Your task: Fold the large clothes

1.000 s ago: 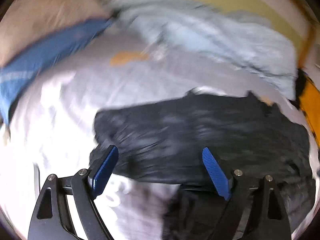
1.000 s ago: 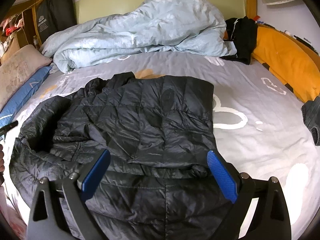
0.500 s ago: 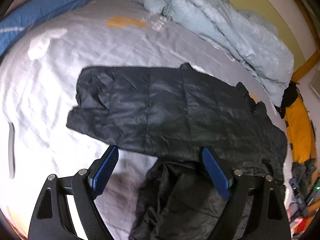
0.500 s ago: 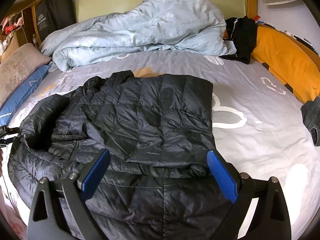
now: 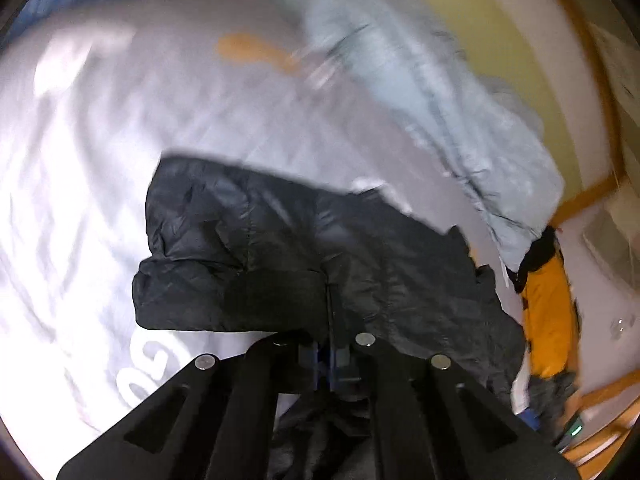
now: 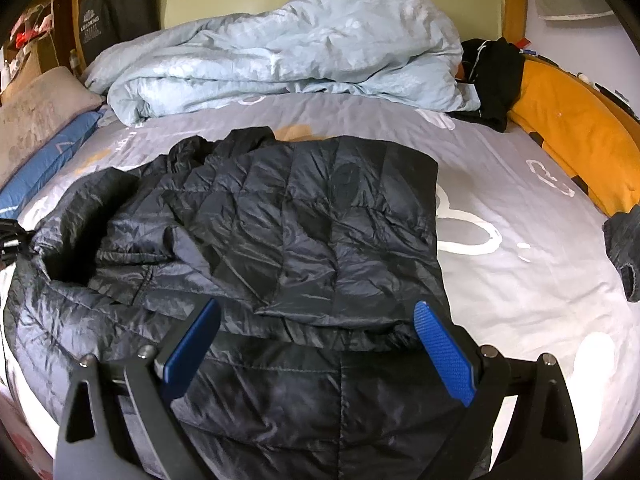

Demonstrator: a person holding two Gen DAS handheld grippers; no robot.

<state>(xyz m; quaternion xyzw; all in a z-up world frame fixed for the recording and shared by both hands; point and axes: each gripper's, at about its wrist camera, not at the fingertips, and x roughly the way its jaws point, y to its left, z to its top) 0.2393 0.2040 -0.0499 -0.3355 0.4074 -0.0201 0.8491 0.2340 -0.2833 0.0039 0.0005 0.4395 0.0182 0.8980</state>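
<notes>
A black quilted jacket [image 6: 300, 220] lies spread on the grey bed sheet [image 6: 512, 184], with one side folded over its middle. In the blurred left wrist view the jacket [image 5: 320, 240] fills the centre. My left gripper [image 5: 330, 360] is closing, its jaws drawn together with the jacket's near edge pinched between them. It also shows at the left edge of the right wrist view as the left gripper [image 6: 10, 236], where the fabric bunches up. My right gripper [image 6: 316, 306] hangs open just above the jacket's near part, with nothing pressed between its blue pads [image 6: 444, 352].
A crumpled light blue duvet [image 6: 280, 48] lies along the head of the bed. An orange pillow [image 6: 572, 136] and a black garment [image 6: 496, 72] sit at the right, a blue pillow [image 6: 44, 156] at the left. Another dark garment [image 6: 624, 248] lies at the right edge.
My left gripper has gone from wide open to shut on the jacket's edge, and its view has rolled and shifted. The right gripper has stayed still and open.
</notes>
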